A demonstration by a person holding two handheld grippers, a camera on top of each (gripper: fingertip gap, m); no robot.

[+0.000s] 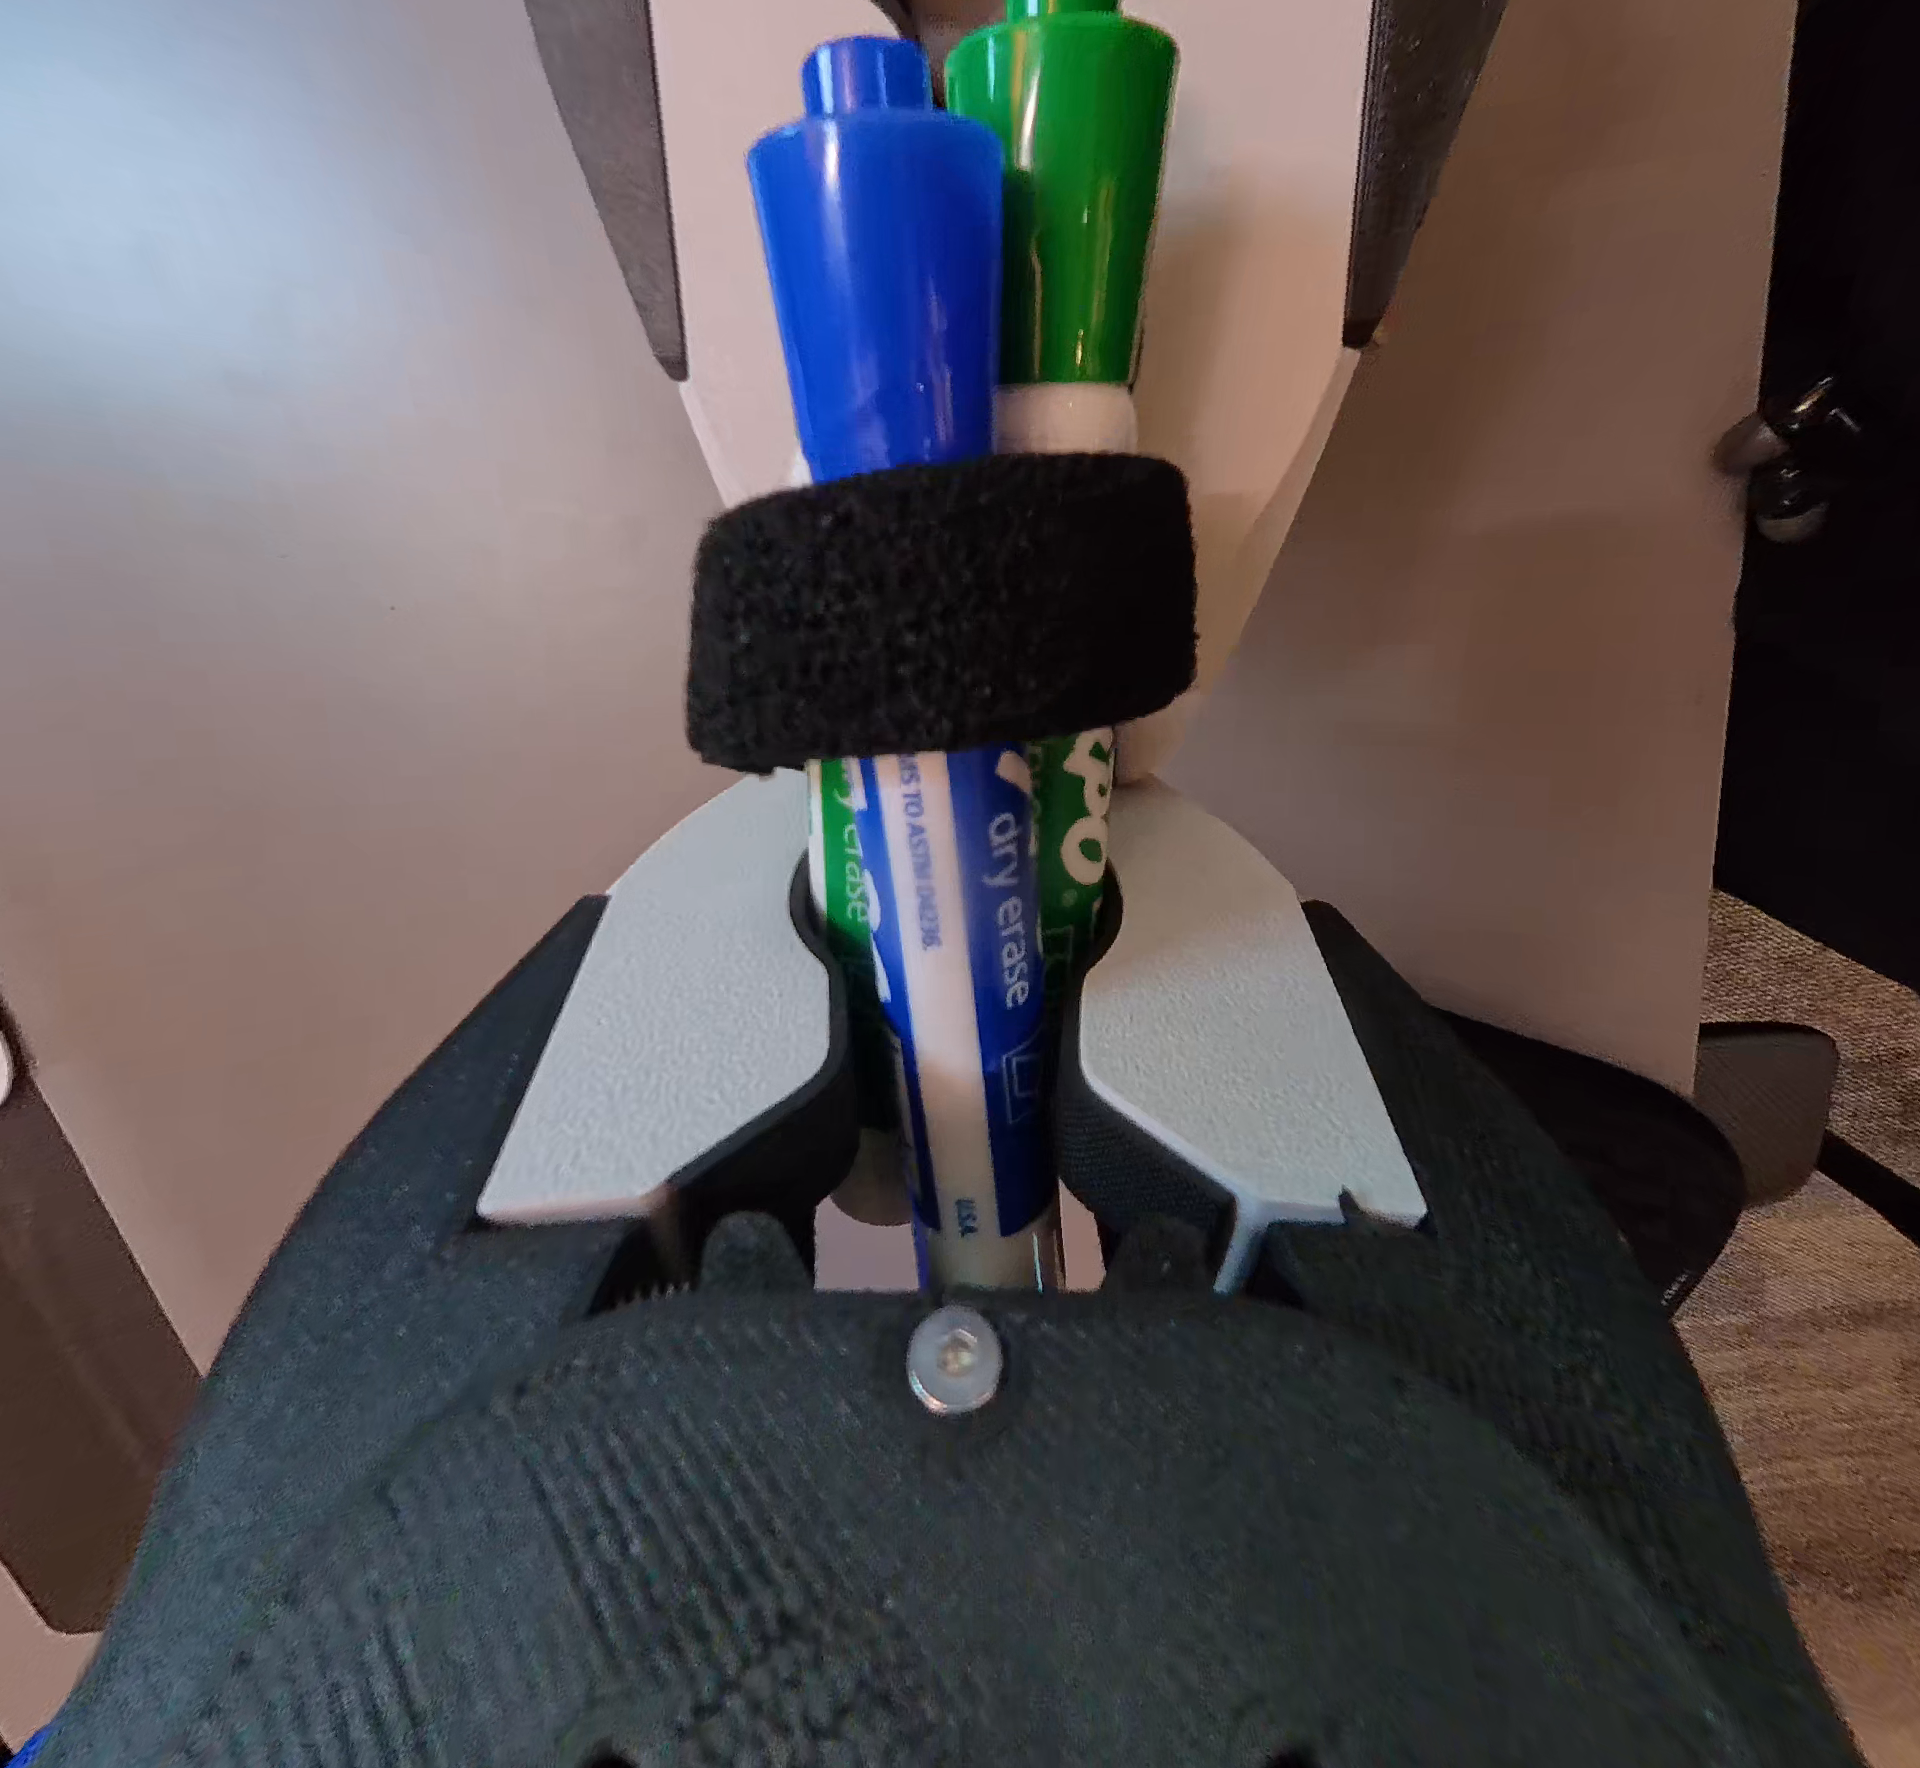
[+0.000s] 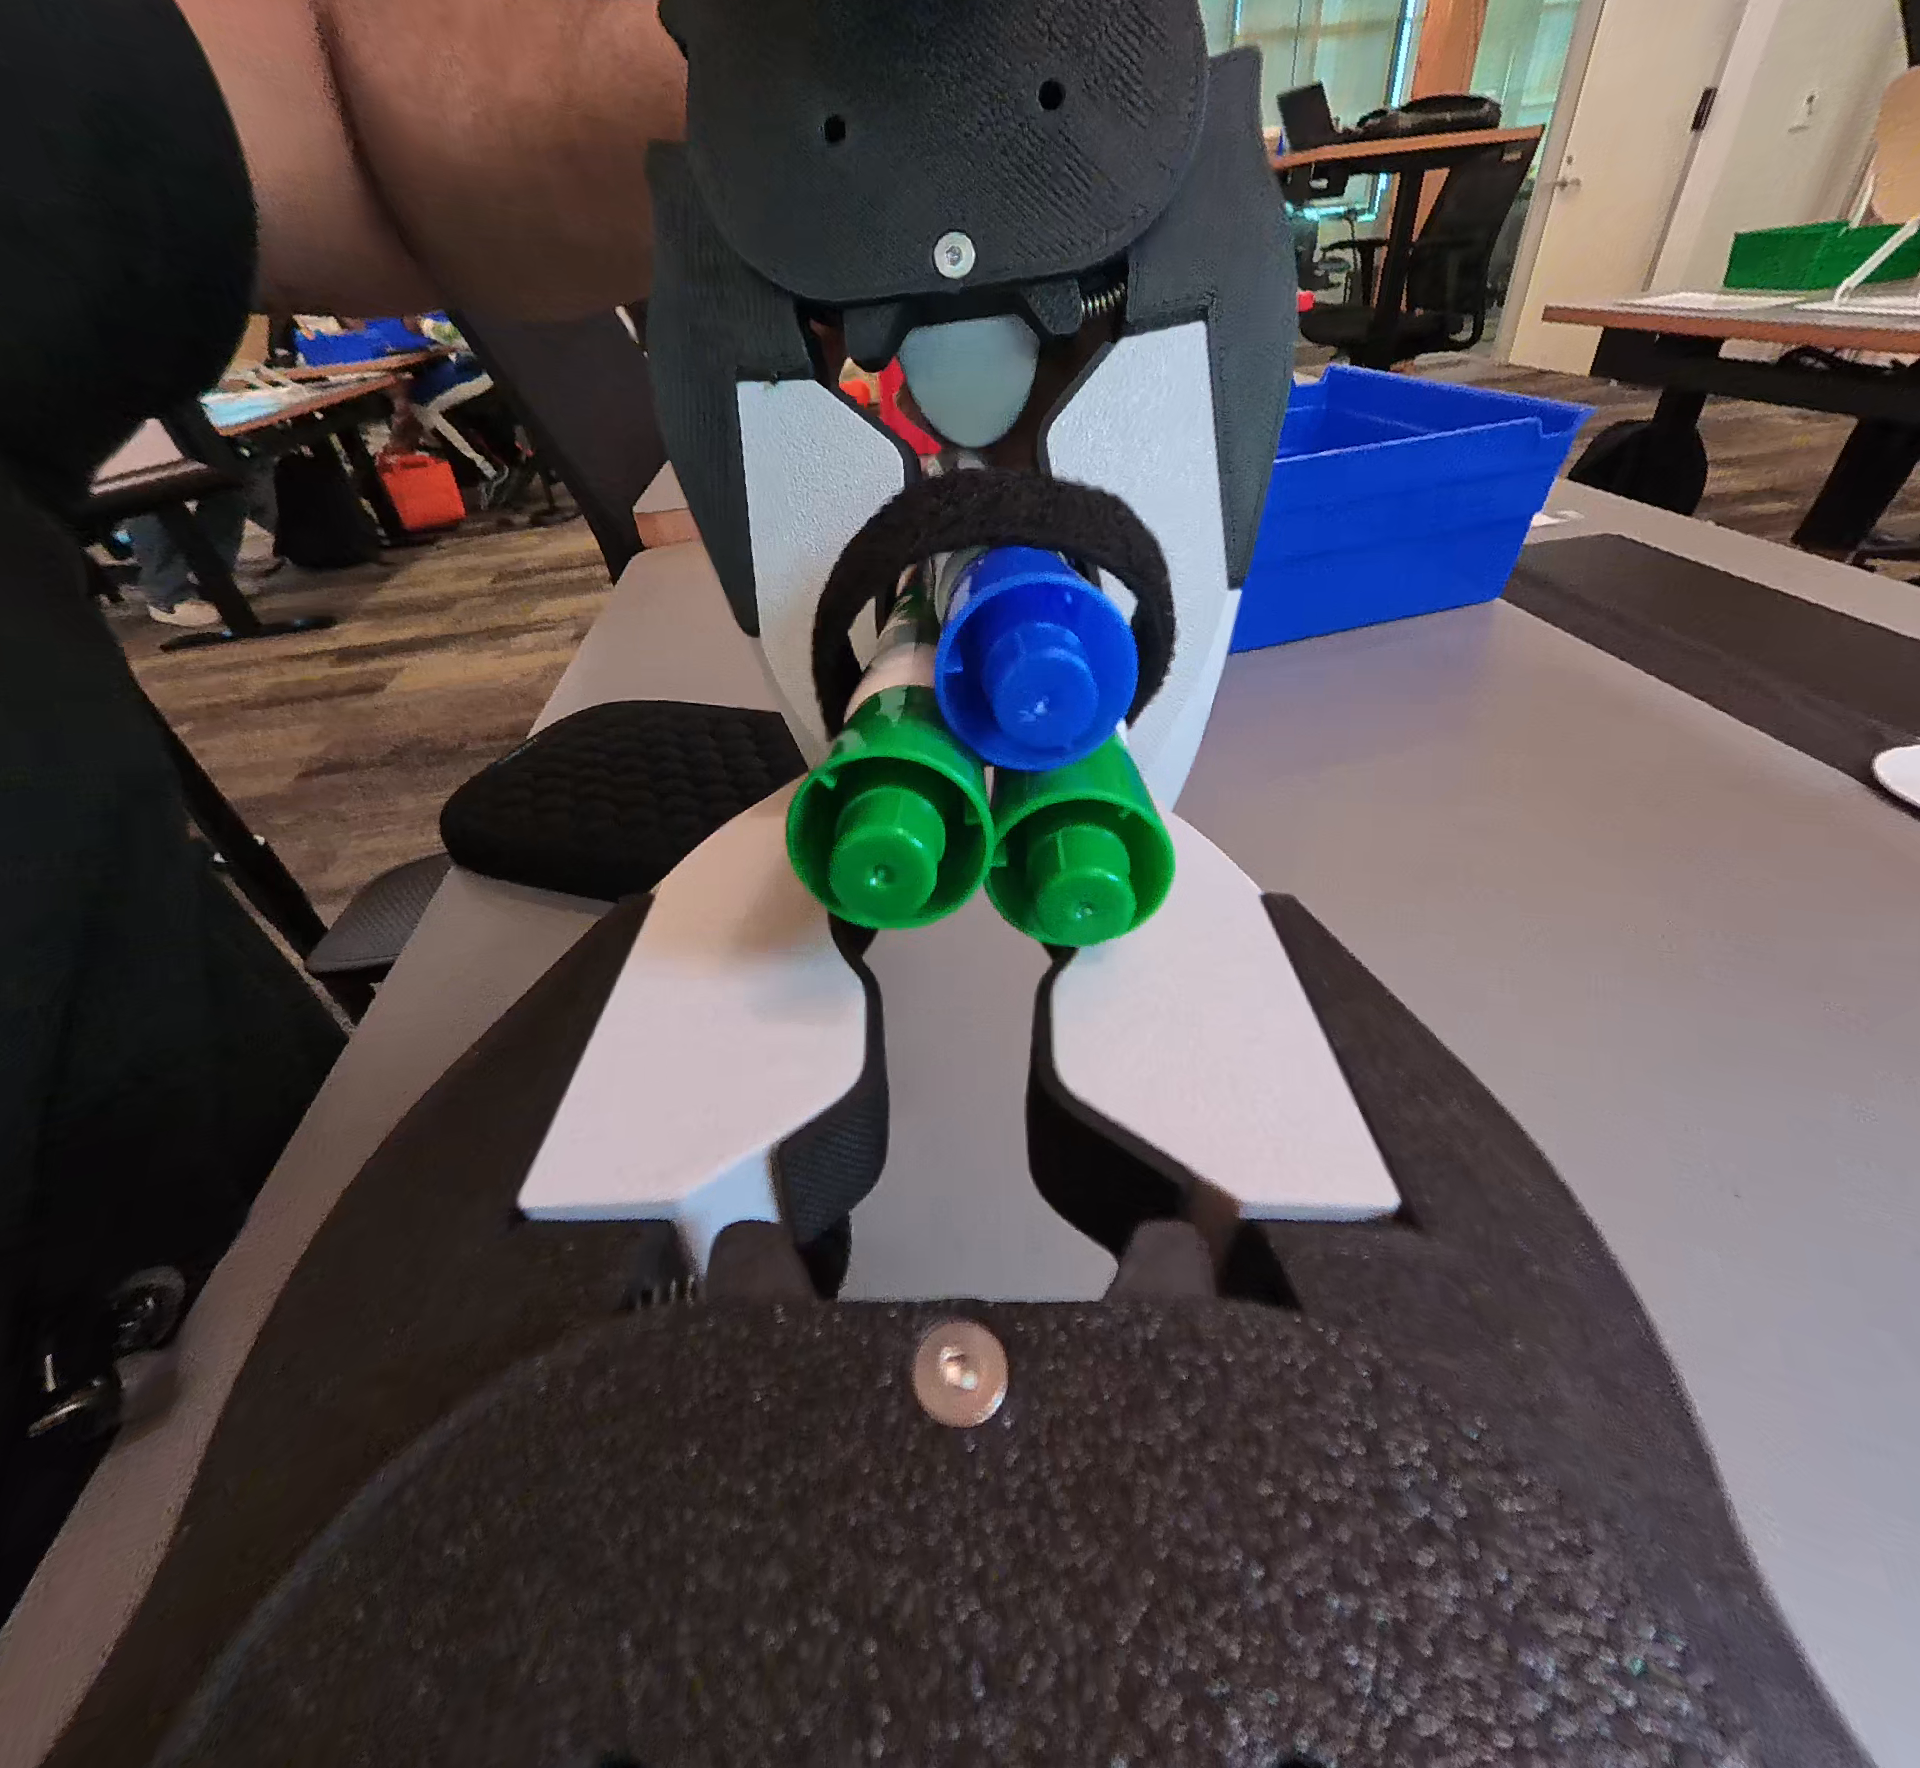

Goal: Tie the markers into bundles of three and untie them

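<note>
Left gripper [image 1: 961,939] clamped the bundle [image 1: 961,492] — one blue, two green markers — by the barrels, strap [image 1: 940,612] looped near the caps. Right gripper [image 2: 961,897] sat agape just under the caps [image 2: 982,783], holding nothing; best to pinch the strap's free end, which wasn't visible, while left holds firm

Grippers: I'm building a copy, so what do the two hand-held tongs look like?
Both the left tongs and the right tongs have a rough black printed body, a silver screw at the centre and two flat white curved fingers edged in black. No cables show.

Blue bin [image 2: 1392,513] on grey table [image 2: 1507,835], green crate [image 2: 1808,255] far right, black chair armrest [image 2: 613,793] left.
</note>
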